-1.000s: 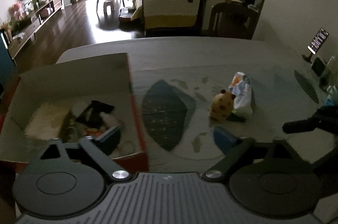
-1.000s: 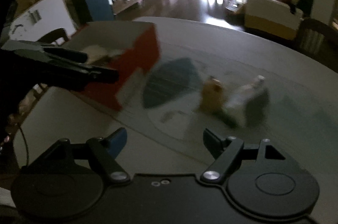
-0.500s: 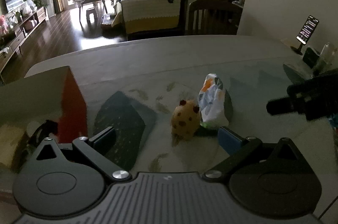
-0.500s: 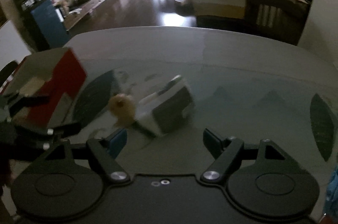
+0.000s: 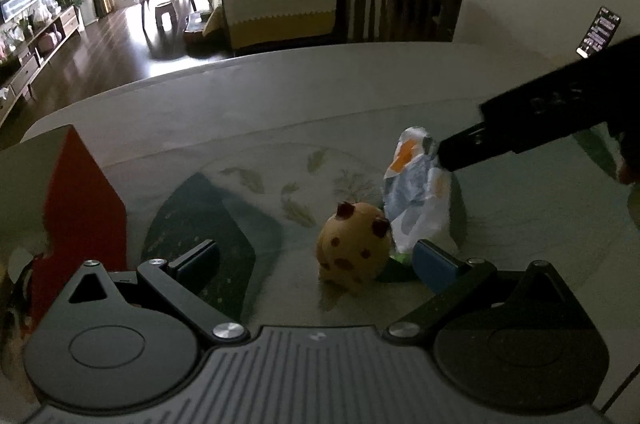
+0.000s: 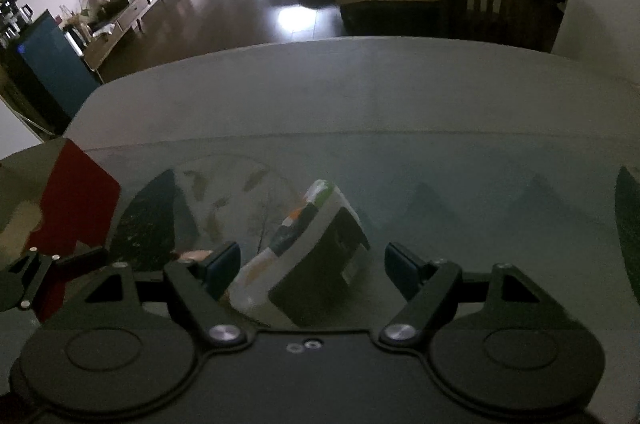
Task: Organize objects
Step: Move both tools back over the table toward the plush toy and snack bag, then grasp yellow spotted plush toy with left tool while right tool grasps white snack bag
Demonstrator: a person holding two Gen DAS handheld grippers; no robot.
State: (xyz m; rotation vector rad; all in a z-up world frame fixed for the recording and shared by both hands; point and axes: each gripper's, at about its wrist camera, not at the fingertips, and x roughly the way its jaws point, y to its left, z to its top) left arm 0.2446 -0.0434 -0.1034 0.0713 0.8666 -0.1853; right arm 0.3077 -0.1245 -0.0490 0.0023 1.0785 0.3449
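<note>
Jaws on my right gripper are spreading wide around the snack packet lying on the table, pads not yet touching it. Left gripper is hanging open too, gripping nothing, with the spotted plush toy sitting between its fingers. I'm seeing the red box off left.

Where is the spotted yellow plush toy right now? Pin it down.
In the left wrist view the spotted yellow plush toy sits on the table right of centre, against the white snack packet, between the open fingers of the left gripper.
</note>
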